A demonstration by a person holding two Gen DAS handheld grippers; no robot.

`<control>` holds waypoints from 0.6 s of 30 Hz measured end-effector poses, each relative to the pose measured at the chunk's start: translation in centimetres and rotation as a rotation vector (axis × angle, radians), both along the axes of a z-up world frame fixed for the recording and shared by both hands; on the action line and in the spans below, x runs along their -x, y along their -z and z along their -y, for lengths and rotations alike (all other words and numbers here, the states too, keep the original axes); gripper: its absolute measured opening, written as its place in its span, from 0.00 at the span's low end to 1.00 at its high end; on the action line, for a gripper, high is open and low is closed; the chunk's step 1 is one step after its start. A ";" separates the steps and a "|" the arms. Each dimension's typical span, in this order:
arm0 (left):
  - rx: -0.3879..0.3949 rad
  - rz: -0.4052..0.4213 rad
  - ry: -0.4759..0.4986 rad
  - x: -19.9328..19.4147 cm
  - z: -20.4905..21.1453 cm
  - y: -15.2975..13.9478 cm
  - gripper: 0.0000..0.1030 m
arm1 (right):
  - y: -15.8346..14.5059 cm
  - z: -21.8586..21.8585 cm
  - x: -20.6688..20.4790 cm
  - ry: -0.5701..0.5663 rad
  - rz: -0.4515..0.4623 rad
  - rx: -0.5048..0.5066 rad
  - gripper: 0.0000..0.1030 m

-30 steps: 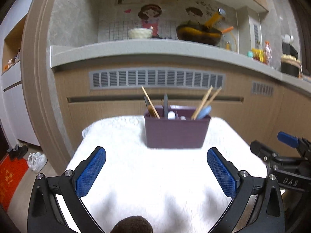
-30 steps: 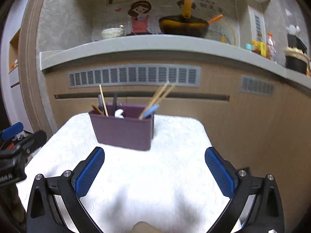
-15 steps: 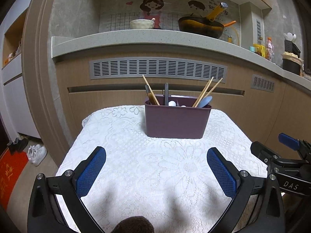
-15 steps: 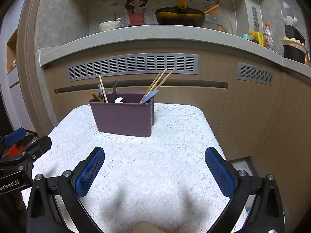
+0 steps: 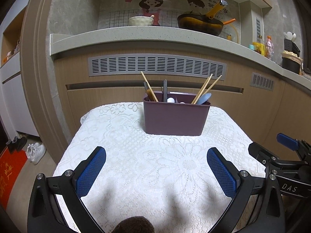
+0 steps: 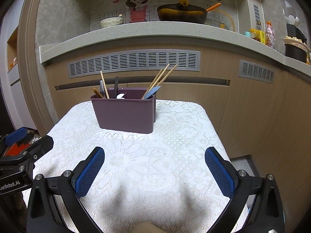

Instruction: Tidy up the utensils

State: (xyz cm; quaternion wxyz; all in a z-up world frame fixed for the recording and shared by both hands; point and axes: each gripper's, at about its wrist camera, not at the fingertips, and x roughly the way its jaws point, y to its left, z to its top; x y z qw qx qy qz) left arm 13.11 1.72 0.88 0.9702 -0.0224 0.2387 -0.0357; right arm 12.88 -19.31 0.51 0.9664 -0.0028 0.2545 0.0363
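We hold both tools back from the work, low over the near edge of the lace-covered bench (image 5: pixel 155 155). Our left gripper (image 5: pixel 156 171) is spread wide with nothing between its pads, and our right gripper (image 6: pixel 154 171) is spread just as wide and also empty.

The purple caddy (image 5: pixel 176 117) stands upright at twelve o'clock from the left gripper and at about eleven o'clock from the right one, well apart from both. In it we see chopsticks (image 5: pixel 206 90) leaning toward one o'clock, a blue spoon (image 5: pixel 204 98) beside them, a single chopstick (image 5: pixel 148 86) leaning toward eleven o'clock, and a dark handle (image 5: pixel 165 90) standing nearly straight. No utensil lies loose on the cloth.

We judge that either the sorting is done or the utensils must be re-sorted between compartments. If the latter, the next move calls for reaching forward to the caddy and closing on one slim handle without tipping it.
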 end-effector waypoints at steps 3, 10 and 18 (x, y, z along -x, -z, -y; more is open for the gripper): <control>0.002 -0.003 0.001 -0.1 -0.1 0.0 1.00 | 0.0 0.0 0.0 0.001 -0.002 0.000 0.99; 0.002 -0.005 0.003 -0.1 -0.1 0.0 1.00 | -0.1 0.2 -0.1 0.003 0.002 -0.003 0.99; 0.002 -0.006 0.004 0.0 0.0 0.0 1.00 | -0.1 0.4 -0.1 0.003 0.000 -0.008 0.99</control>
